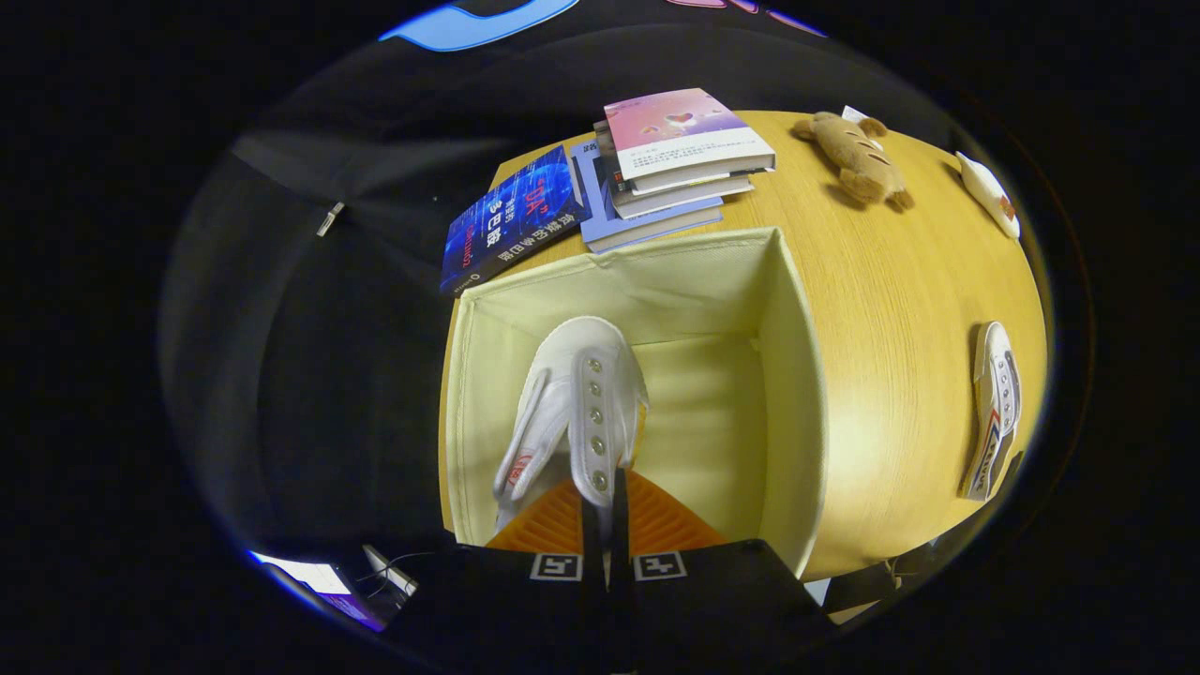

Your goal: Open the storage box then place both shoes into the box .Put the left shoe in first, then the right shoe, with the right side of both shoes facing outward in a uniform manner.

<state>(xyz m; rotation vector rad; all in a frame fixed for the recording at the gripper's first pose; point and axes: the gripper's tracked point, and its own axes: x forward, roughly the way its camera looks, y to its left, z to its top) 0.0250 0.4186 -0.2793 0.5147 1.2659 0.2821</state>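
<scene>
A wooden worktop [881, 309] carries an open cream fabric storage box [797, 394] at its near left corner. Behind the box, along the far left edge, sit a stack of books [675, 159] and a blue book [511, 220] overhanging the left edge. A plush toy [858, 157] lies at the far edge, a white shoe [996, 408] by the right edge.

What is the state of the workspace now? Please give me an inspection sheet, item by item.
Surface: wooden table.
Job's things: open box; one white shoe held over its inside; second shoe on the table, right of the box.
Clutter: book stack and blue book beyond the box; plush toy; a white object near the far edge.
Gripper: fingers shut on the shoe.
Cables: thin wire below the table, left of the fingers.
Surroundings: black cloth wall.
</scene>
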